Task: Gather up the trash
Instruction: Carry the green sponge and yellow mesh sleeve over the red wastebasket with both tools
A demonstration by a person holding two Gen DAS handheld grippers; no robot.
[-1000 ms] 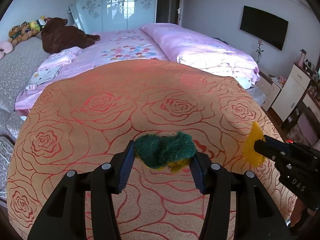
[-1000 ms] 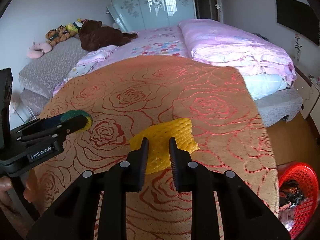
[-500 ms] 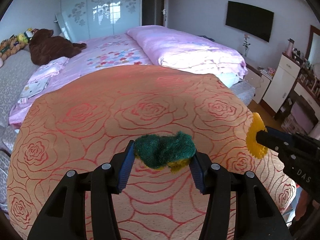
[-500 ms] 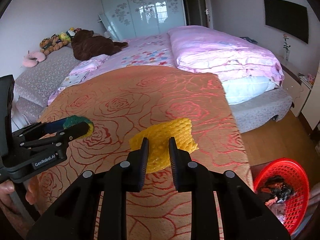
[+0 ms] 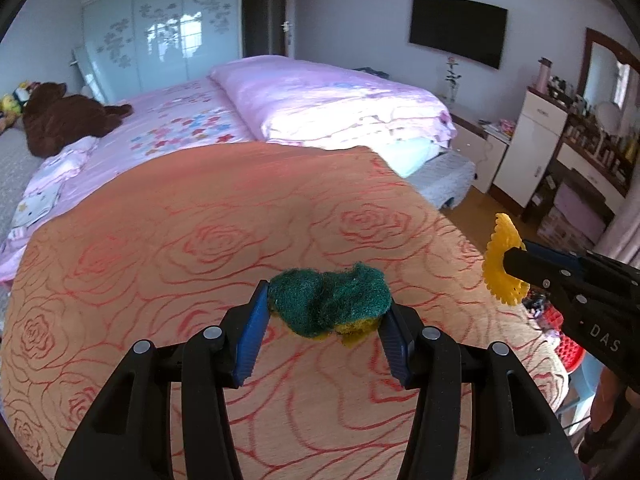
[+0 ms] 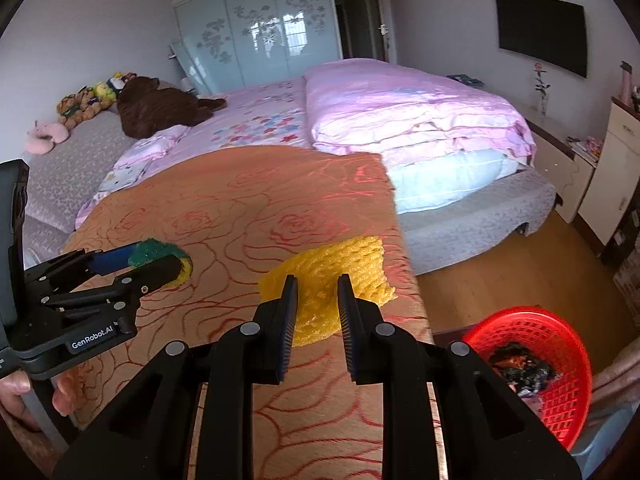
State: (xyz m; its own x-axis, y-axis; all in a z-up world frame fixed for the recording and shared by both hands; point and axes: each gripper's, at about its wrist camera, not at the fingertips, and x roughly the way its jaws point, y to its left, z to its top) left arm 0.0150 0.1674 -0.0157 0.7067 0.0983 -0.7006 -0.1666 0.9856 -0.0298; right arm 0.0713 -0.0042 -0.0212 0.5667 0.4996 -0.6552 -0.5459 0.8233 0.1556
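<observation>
Both loaded grippers have swung toward the bench's right edge, the left gripper [image 5: 324, 316] grasping the green scouring pad [image 5: 330, 304] and the right gripper [image 6: 318, 308] clenched on the yellow foam net [image 6: 340, 276], so the red basket [image 6: 560, 392] now shows, ready for dropping.

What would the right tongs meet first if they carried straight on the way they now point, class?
Probably the orange rose-patterned cloth. The right tongs, shut on the yellow foam net, point downward at it; nothing else shows in that line. Depth is unclear, and the red basket lies off to the side.

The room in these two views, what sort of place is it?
Most likely a home bedroom: a large bed with pink floral bedding, a glass-fronted sliding wardrobe, and a black wall-mounted television.
</observation>
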